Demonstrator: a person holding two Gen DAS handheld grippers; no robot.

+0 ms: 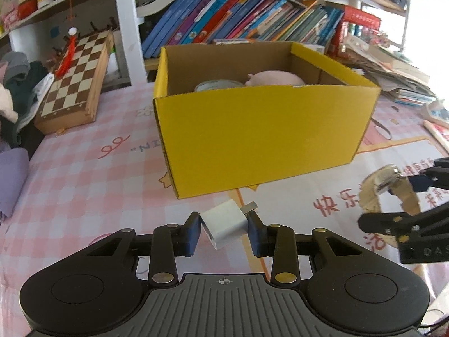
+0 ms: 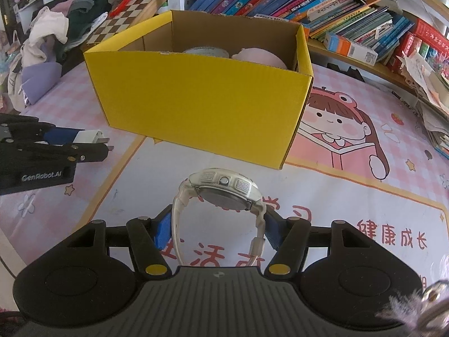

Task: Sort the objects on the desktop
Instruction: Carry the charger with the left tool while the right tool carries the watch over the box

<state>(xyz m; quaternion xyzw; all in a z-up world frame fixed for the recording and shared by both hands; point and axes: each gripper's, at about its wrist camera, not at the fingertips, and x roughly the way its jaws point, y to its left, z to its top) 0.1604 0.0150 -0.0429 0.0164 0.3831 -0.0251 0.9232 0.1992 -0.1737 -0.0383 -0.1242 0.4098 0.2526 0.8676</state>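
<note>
Nearest, the left claw [image 1: 224, 231] has its pads against both sides of a white plug adapter [image 1: 226, 226], which sits tilted at the tabletop's [image 1: 84, 182] near edge. The right claw [image 2: 217, 231] grips a white watch [image 2: 224, 193] by its strap. Beyond both stands the yellow box [image 1: 261, 137], open, with a pink thing and a round thing already inside. This looks like the pick-up step; next, each load wants lifting over the box's near wall.

A folded chessboard [image 1: 75, 81] leans far left beside piled clothes [image 1: 16, 90]. Slanted books [image 1: 238, 14] fill the far shelf; loose papers [image 1: 393, 70] stack far right.
</note>
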